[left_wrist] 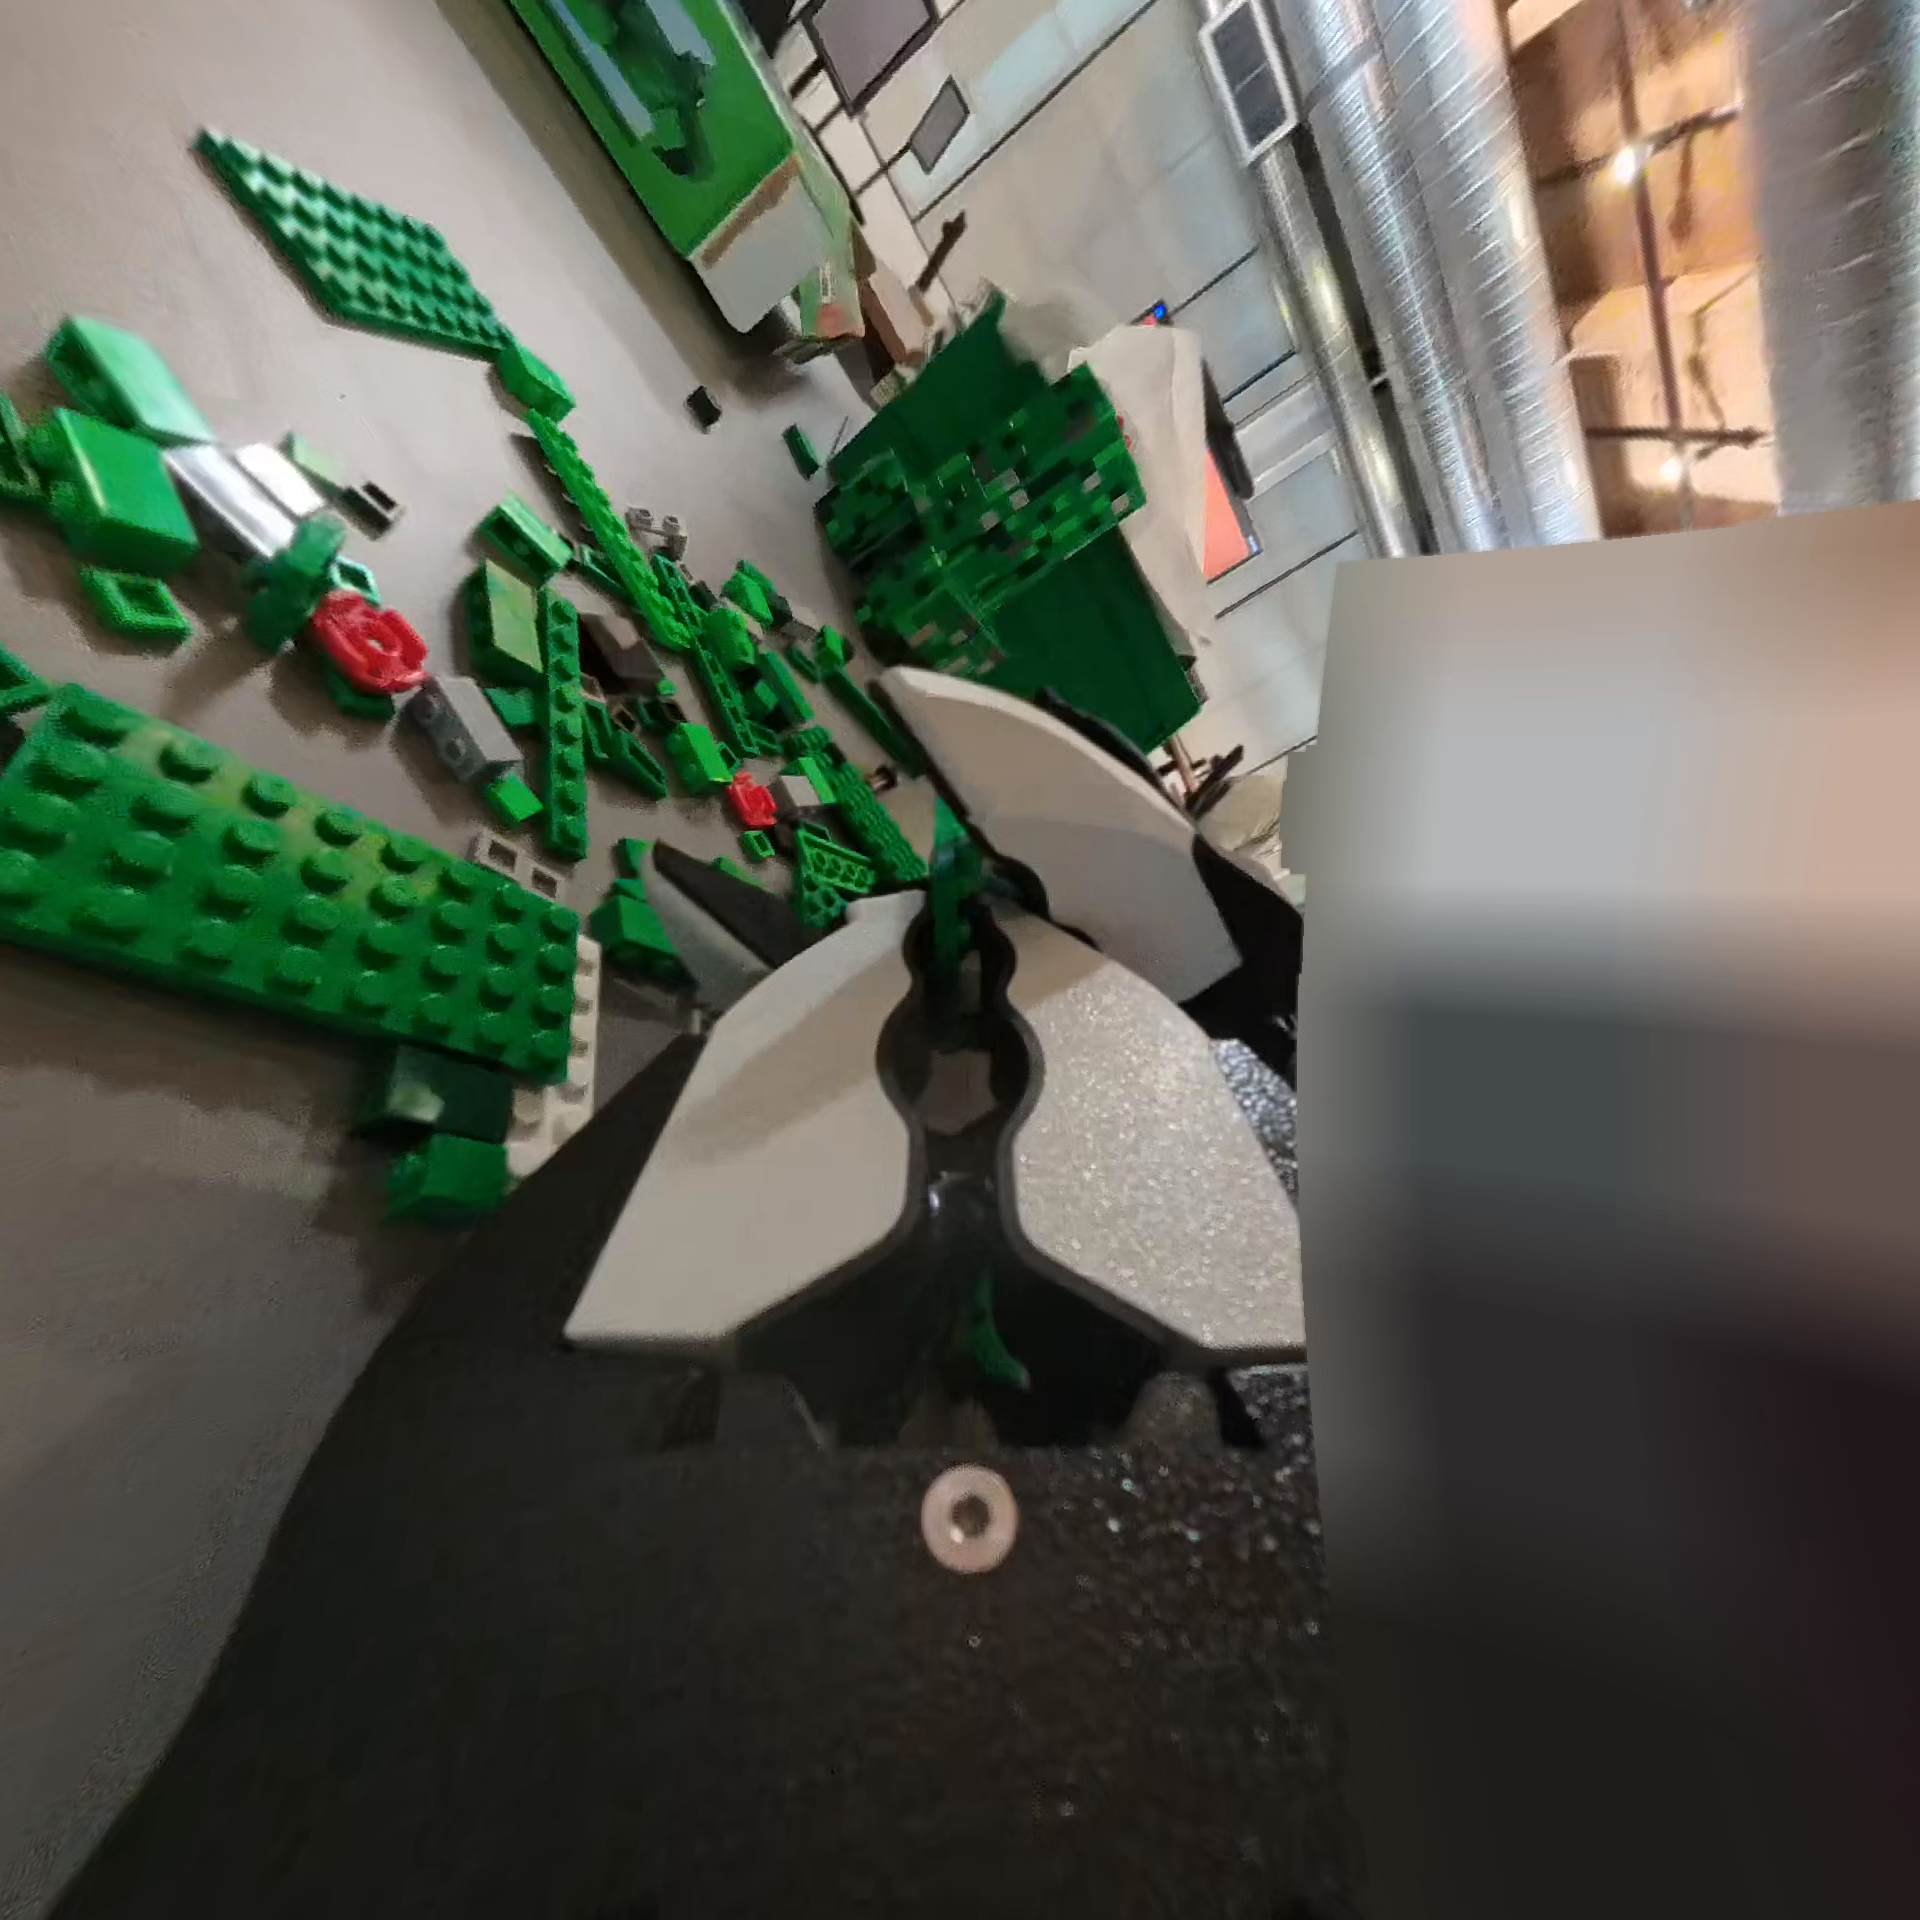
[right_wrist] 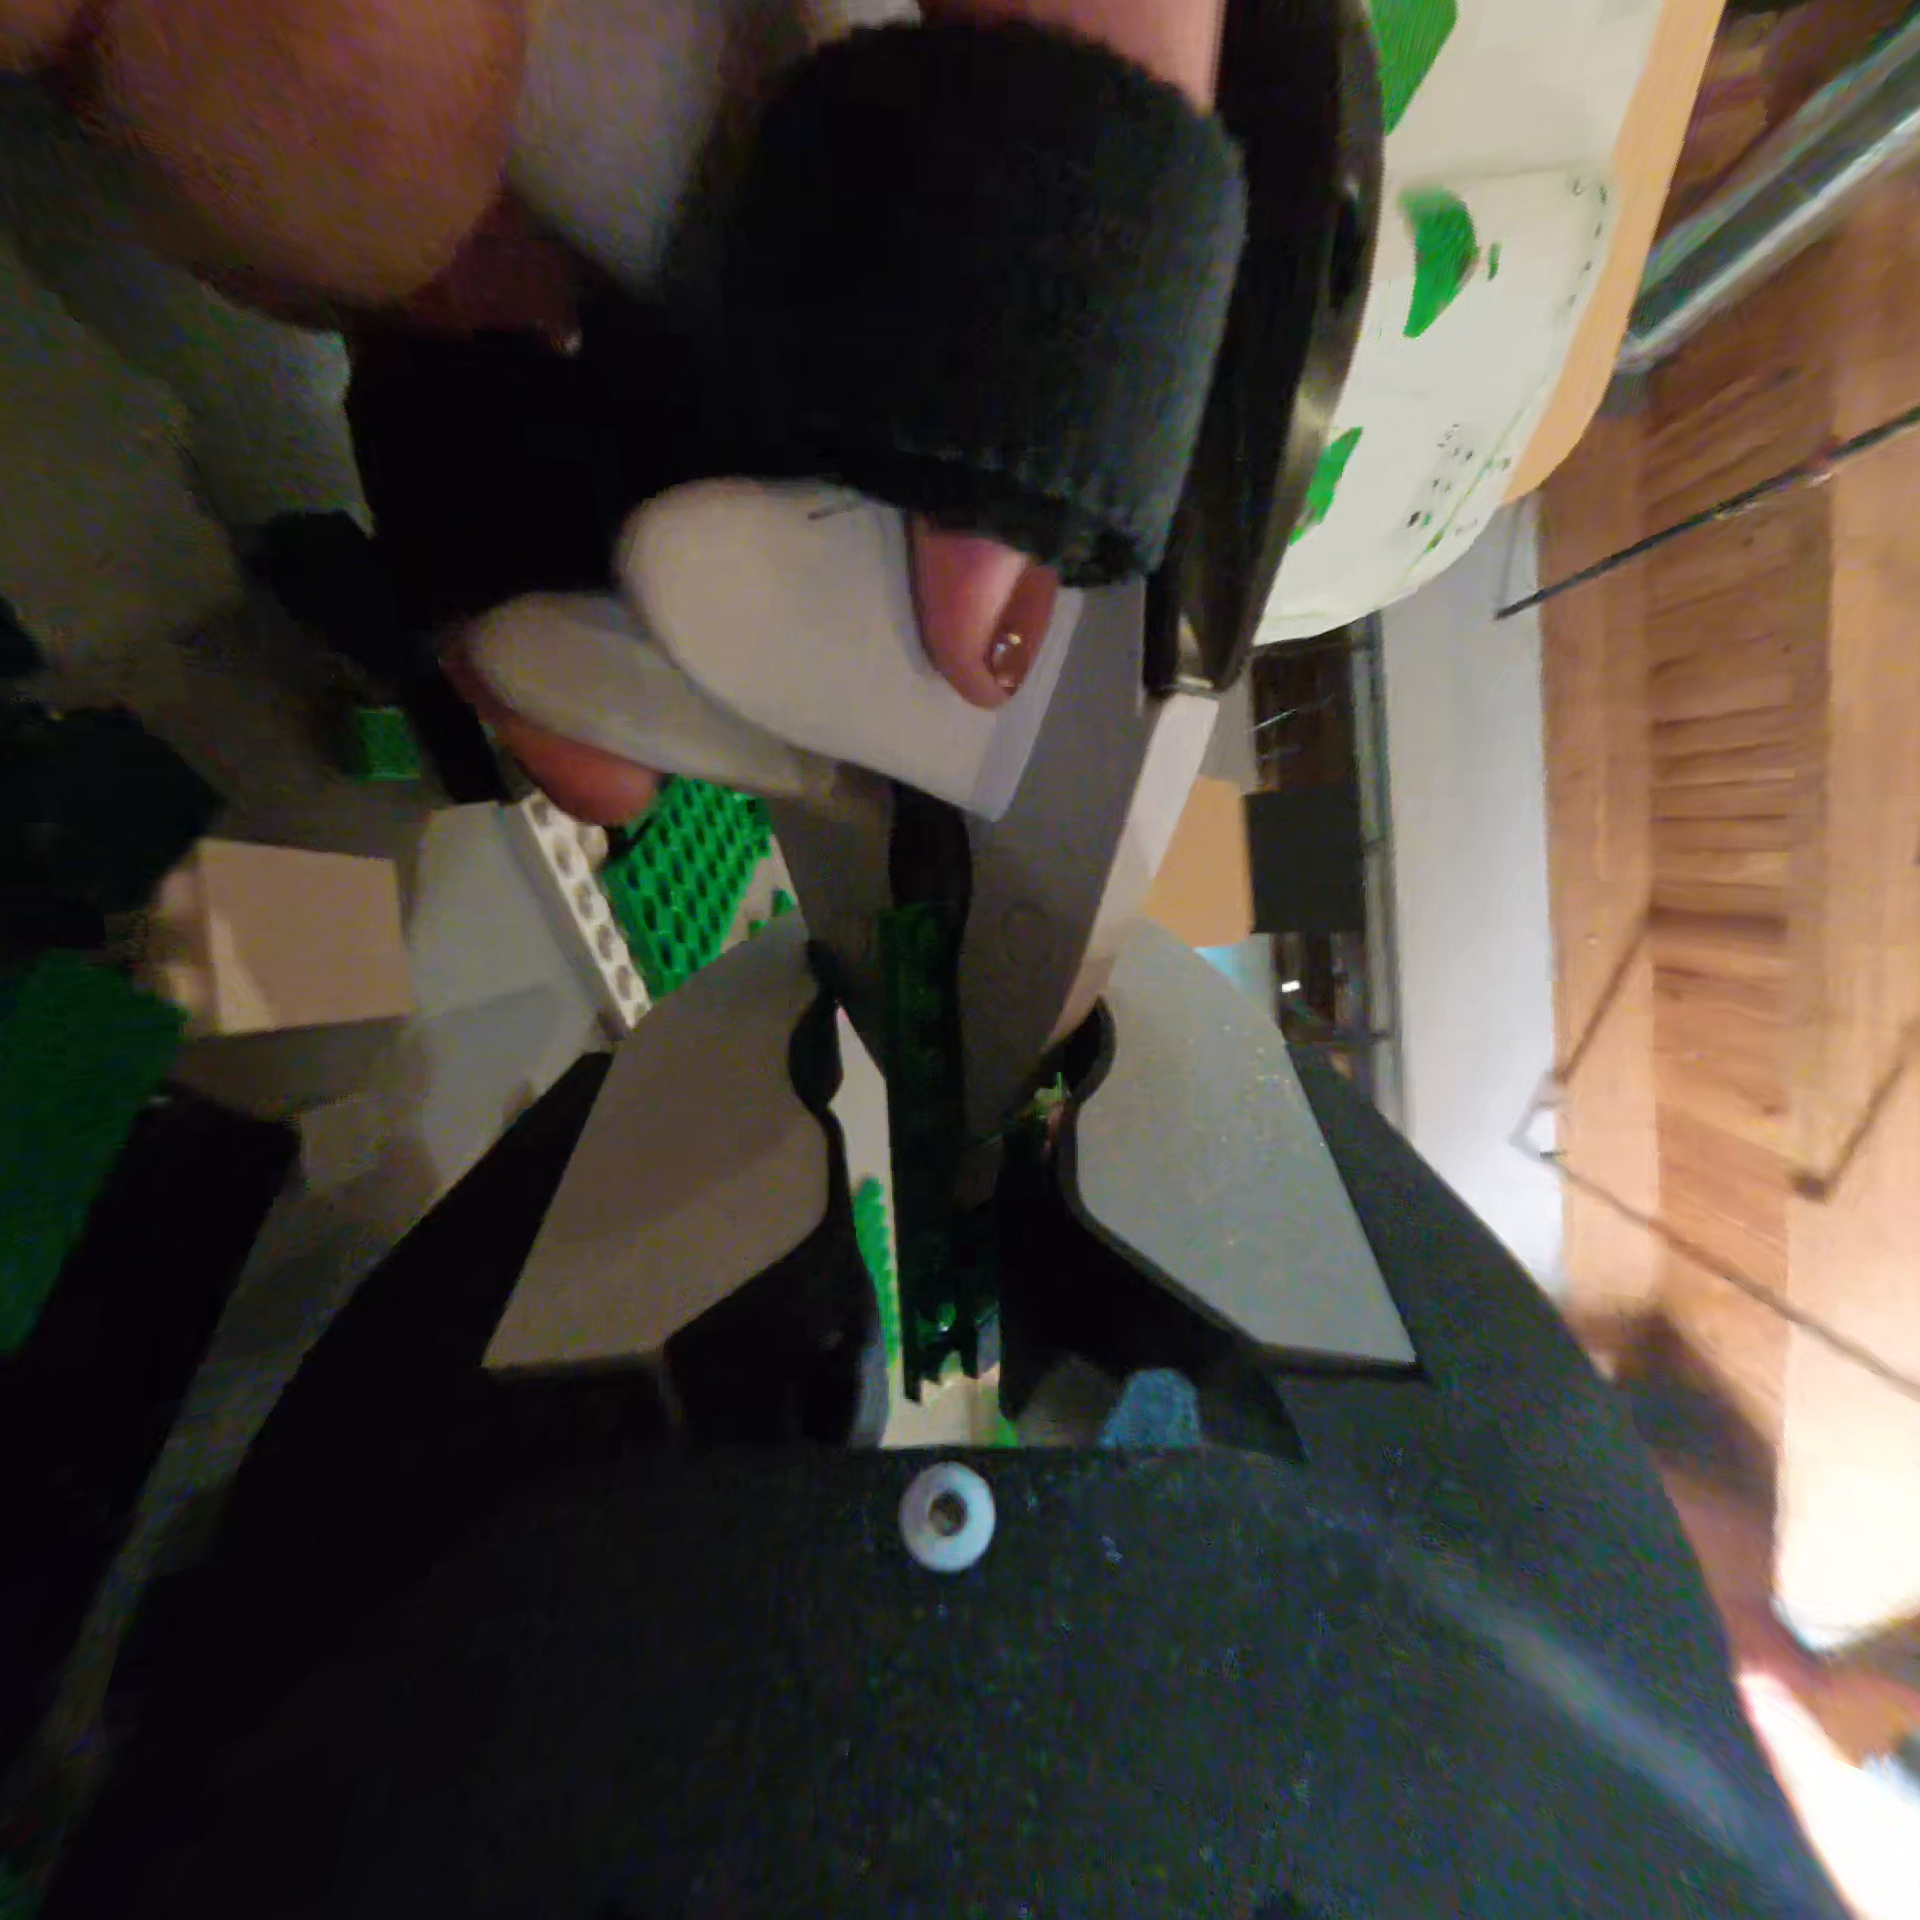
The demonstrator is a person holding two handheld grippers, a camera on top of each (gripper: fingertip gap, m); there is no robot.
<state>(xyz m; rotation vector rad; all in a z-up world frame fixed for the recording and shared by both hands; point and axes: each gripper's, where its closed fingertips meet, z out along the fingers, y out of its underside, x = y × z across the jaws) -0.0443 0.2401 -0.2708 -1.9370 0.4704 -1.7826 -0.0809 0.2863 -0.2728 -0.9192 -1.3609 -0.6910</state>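
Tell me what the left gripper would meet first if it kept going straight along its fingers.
Likely the right gripper, whose grey fingers sit just beyond the left gripper tips. Both seem to close around the same thin green brick piece. Depth is hard to judge, so contact is uncertain.

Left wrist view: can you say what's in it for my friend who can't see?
The left gripper has its jaws shut on a thin green brick piece, with the right gripper meeting it. Behind, green bricks and a big studded plate lie scattered on a grey table.
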